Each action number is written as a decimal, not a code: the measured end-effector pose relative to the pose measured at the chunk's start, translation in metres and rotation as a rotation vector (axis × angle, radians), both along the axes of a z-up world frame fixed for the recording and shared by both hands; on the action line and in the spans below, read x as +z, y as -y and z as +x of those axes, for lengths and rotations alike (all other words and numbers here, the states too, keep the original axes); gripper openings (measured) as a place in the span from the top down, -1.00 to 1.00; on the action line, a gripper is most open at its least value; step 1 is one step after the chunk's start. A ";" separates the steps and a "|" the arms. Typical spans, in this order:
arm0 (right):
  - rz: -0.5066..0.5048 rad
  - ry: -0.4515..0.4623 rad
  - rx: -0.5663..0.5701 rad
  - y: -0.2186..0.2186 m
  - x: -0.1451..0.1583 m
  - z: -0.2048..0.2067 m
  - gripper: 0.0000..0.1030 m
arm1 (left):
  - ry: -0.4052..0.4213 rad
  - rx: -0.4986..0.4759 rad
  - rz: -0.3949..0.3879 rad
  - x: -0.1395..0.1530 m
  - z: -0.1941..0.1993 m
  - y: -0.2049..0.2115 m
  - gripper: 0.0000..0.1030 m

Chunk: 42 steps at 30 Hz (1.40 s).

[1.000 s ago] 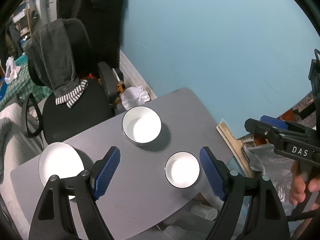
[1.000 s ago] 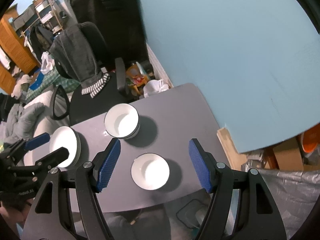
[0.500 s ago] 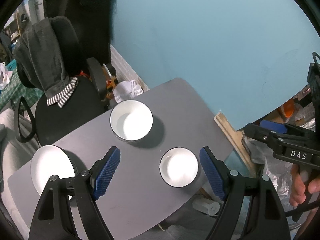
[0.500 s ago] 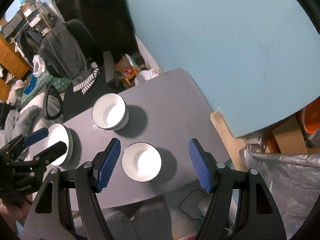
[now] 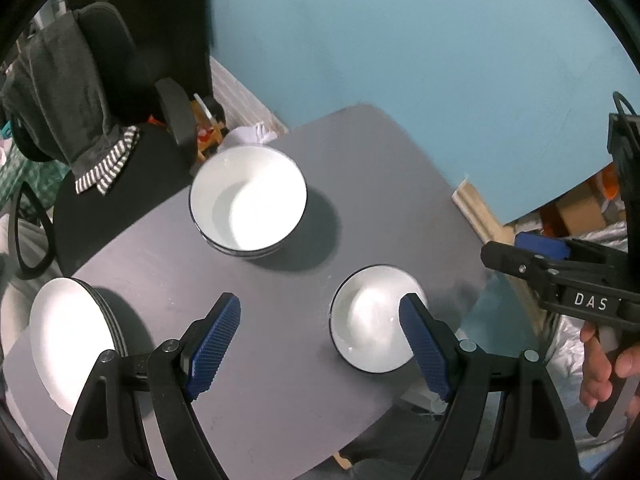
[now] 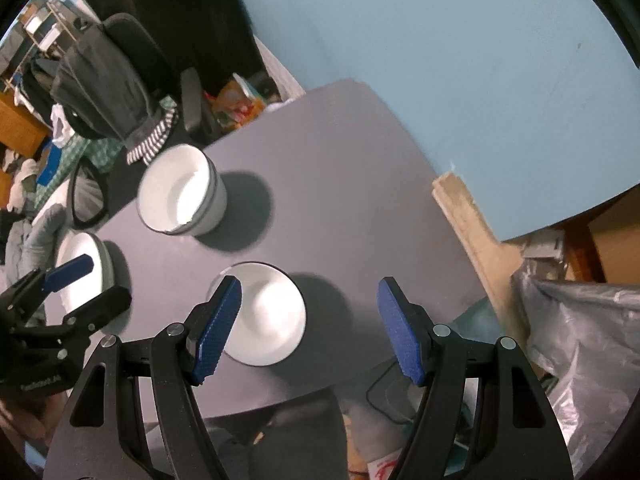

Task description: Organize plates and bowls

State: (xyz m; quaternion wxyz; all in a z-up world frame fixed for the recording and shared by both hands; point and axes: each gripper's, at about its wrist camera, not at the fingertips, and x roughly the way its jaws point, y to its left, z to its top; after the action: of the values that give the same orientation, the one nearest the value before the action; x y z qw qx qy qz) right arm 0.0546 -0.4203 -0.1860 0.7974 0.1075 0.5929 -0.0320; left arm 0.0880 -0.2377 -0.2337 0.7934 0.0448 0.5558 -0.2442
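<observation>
**A:** At the table's (image 5: 280, 360) near-right edge, left wrist view: the single small bowl (image 5: 370, 316) lies right of my left gripper (image 5: 320, 340), its rim tucked behind the right finger. Jaws wide, nothing between them but bare tabletop. Stacked bowls (image 5: 248, 204) sit ahead toward the far-left edge; plate stack (image 5: 68, 340) is at the left corner, outside the left finger.

**B:** Which hand is nearer the small bowl?

**A:** My read: the right. Its gripper (image 5: 540, 256) shows at this view's right margin, past the table edge, a hand (image 5: 600, 368) on its grip. Bowl is round, so no long axis to line up with.

**B:** Right wrist view?

**A:** Right gripper (image 6: 310, 328) fairly wide, empty. Small bowl (image 6: 264, 312) sits left of centre, partly behind the left finger. I'd shift left to straddle the rim. Left gripper (image 6: 72, 292) hangs over the plate stack (image 6: 80, 268).

**B:** Anything one view adds?

**A:** Right view shows the side walls of the stacked bowls (image 6: 180, 192); left view looks into them from above.
</observation>
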 end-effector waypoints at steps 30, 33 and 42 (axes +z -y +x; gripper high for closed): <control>0.080 -0.165 0.023 0.008 -0.135 -0.009 -0.34 | -0.172 -0.046 0.108 -0.122 0.010 0.027 -0.61; 0.076 -0.167 0.035 0.007 -0.137 -0.008 -0.21 | -0.177 -0.047 0.107 -0.124 0.010 0.028 -0.61; 0.065 -0.175 0.090 -0.002 -0.137 -0.010 0.23 | -0.252 -0.001 0.077 -0.129 0.017 0.022 -0.14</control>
State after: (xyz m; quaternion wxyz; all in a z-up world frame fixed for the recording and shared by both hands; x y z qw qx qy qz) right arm 0.0444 -0.4184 -0.3227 0.7393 0.1032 0.6653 0.0136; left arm 0.1047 -0.2601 -0.3624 0.7149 0.0445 0.6601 -0.2265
